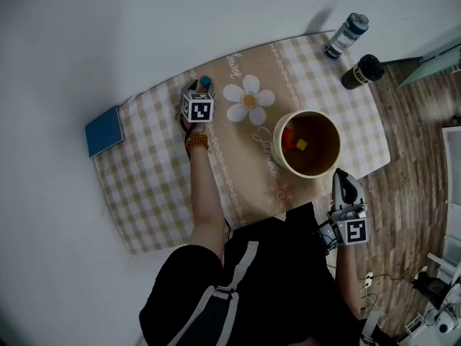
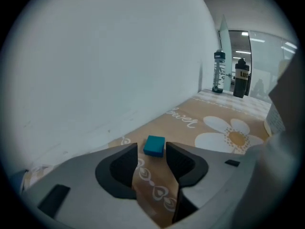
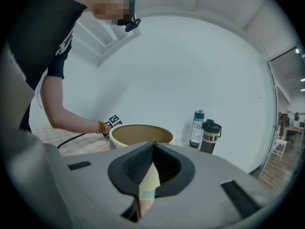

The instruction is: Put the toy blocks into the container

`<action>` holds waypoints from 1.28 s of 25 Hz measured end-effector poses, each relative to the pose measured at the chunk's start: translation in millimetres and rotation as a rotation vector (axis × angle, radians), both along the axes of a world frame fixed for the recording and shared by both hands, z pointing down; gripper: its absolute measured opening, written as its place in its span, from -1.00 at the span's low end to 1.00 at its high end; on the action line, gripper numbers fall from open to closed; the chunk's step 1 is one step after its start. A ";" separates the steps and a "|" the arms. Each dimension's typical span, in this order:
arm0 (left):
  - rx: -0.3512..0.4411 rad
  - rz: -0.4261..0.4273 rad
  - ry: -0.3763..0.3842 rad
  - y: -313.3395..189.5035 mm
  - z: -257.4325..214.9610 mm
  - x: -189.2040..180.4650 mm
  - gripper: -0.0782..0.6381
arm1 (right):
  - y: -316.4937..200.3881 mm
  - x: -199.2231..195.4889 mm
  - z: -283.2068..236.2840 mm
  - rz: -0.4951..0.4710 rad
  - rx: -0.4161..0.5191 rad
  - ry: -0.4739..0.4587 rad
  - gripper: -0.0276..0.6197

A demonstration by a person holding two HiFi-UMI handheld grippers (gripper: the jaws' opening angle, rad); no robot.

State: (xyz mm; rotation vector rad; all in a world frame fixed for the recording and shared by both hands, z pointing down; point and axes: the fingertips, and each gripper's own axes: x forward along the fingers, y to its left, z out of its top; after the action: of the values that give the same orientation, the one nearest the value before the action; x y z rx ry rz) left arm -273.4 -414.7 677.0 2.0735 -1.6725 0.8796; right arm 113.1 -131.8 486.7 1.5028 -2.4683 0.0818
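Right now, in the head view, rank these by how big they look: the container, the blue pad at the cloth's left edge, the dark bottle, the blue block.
1. container, clearly largest
2. blue pad
3. dark bottle, foreshortened from above, not far behind the pad
4. blue block, by far smallest

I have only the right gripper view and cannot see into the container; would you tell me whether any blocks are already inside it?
Observer: Yes. The head view shows a red block and a yellow block on the bottom of the container.
Operator: Thank you. Is any block still out on the mat?
Observer: One blue block lies on the mat, just ahead of the left gripper, whose jaws stand open and do not press on it.
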 end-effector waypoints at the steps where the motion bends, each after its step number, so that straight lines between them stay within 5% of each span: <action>1: 0.011 0.003 -0.005 -0.6 0.2 -0.5 -0.26 | 0.3 -0.4 -1.3 -0.003 0.005 0.000 -0.92; 12: 0.016 0.063 0.010 7.8 -4.4 9.5 -0.37 | 14.9 -2.4 -3.2 0.006 0.020 -0.002 -0.92; 24: 0.273 0.171 0.091 141.7 -110.3 65.8 -0.37 | 21.5 -36.4 -11.1 -0.083 0.092 -0.035 -0.92; 32: 0.372 0.226 0.223 231.8 -159.6 96.3 -0.37 | 30.2 -40.3 -5.9 -0.077 0.106 -0.104 -0.92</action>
State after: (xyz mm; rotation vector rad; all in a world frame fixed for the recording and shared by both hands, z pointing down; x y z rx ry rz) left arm -177.1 -182.9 517.4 2.5384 -1.5970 0.3930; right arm 72.7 -101.5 480.9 1.4782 -2.6481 0.0149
